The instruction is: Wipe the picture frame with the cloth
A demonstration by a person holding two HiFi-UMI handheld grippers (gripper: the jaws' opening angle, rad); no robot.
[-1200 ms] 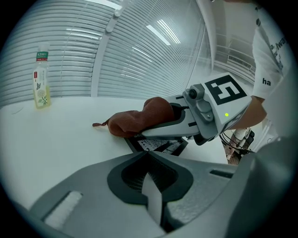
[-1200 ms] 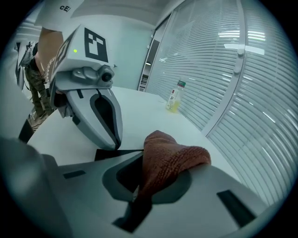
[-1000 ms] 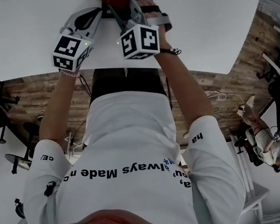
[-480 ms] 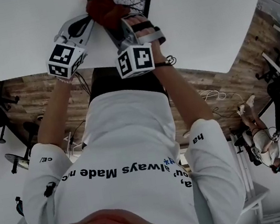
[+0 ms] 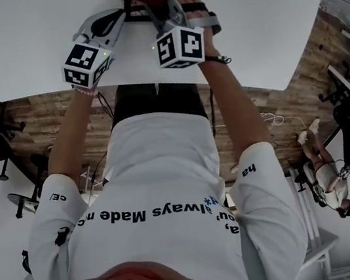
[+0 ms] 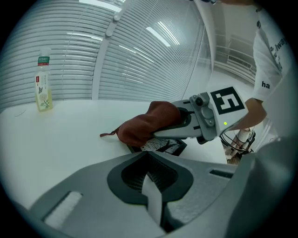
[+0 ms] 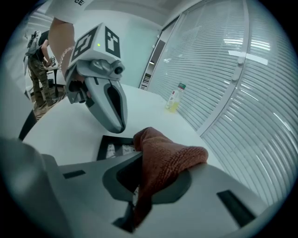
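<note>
At the left of the left gripper view, a bottle (image 6: pixel 43 83) with a green cap stands upright on the white desk (image 5: pixel 260 15). It is close to the blinds and well apart from everything else.

Your left gripper (image 5: pixel 116 18) reaches forward over the desk. Its jaws are closed together with nothing between them. Its tip points down at the desk just beside the left edge of the frame (image 6: pixel 164 147). No view settles whether it touches the frame.

The frame lies flat on the desk in front of you. It has a black border around a pale print of dark branches.

The cloth (image 7: pixel 170 160) is rust-brown and nubbly. It sits bunched on top of the frame and covers much of it. A thin tail trails off onto the desk on the side toward the bottle.

Your right gripper (image 5: pixel 157 3) comes in just to the right of the left one, and its jaws are clamped on the cloth. A fold runs down into the slot between them, while the rest bulges out ahead of the jaws and rests on the frame.

Your two grippers are near each other, their marker cubes side by side above the desk's near edge.
</note>
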